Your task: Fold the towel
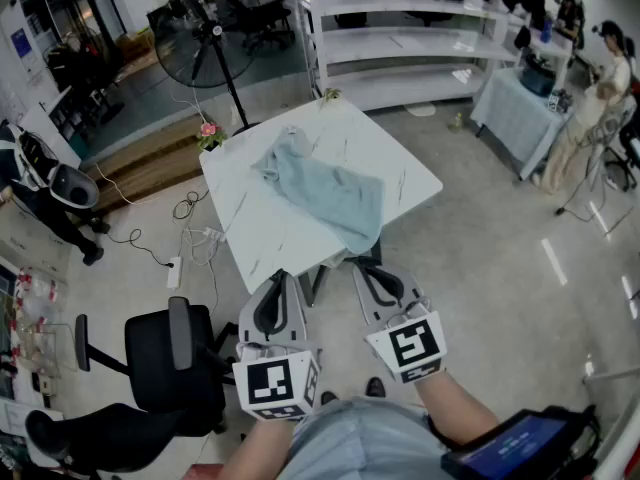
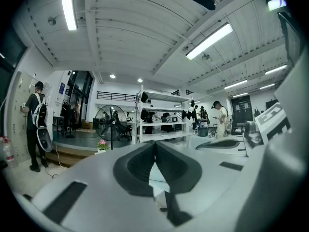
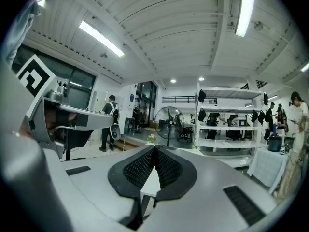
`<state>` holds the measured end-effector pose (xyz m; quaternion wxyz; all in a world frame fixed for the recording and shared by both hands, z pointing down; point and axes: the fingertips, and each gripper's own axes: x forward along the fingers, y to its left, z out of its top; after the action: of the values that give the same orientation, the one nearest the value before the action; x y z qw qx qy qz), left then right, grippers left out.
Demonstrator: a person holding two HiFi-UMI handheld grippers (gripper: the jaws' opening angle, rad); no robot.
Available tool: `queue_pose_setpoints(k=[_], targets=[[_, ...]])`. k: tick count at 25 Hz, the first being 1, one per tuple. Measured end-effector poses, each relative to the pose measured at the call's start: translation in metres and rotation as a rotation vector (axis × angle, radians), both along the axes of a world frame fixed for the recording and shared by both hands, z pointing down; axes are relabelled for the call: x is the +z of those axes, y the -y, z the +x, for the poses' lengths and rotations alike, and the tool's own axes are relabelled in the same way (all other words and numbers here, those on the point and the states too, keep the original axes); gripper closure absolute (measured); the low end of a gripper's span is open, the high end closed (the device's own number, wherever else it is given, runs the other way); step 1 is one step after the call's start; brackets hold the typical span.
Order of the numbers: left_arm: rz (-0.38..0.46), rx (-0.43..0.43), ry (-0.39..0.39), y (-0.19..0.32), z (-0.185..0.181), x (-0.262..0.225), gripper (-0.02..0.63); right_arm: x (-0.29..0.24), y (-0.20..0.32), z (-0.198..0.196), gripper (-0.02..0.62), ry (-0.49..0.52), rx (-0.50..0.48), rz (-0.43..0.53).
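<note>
draping towel (image 1: 325, 193) over table (image 1: 262, 230) edge, rumpled

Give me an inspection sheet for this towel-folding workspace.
Surface: white table, mostly bare.
Job's things: towel rumpled, unfolded, reaching the near edge.
Clutter: nothing seen on the table.
Grippers: left gripper and right gripper shut, empty, short of the table.
Cables: cable and power strip on the floor left of the table.
Surroundings: fan, shelves, office chair, people at right.
</note>
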<state>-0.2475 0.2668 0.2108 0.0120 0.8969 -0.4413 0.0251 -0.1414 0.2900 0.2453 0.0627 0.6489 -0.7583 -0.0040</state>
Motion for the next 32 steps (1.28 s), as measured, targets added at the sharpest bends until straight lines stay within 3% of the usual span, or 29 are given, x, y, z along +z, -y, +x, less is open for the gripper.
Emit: queue_pose_setpoints(k=[6, 11, 22, 32], targets=[[-0.009, 0.0, 0.006, 0.002, 0.005, 0.008, 0.597, 0.01, 0.002, 0.005, 0.583, -0.028, -0.015, -0.005], [-0.027, -0.009, 0.02, 0.0, 0.01, 0.015, 0.597, 0.013, -0.001, 0.01, 0.581, 0.016, -0.024, -0.004], [-0.055, -0.031, 0.043, -0.005, 0.05, 0.032, 0.597, 0.033, -0.01, 0.063, 0.561, 0.007, -0.04, -0.049], [-0.094, -0.05, 0.051, 0.042, 0.078, 0.055, 0.597, 0.057, 0.04, 0.114, 0.56, -0.001, -0.019, -0.086]])
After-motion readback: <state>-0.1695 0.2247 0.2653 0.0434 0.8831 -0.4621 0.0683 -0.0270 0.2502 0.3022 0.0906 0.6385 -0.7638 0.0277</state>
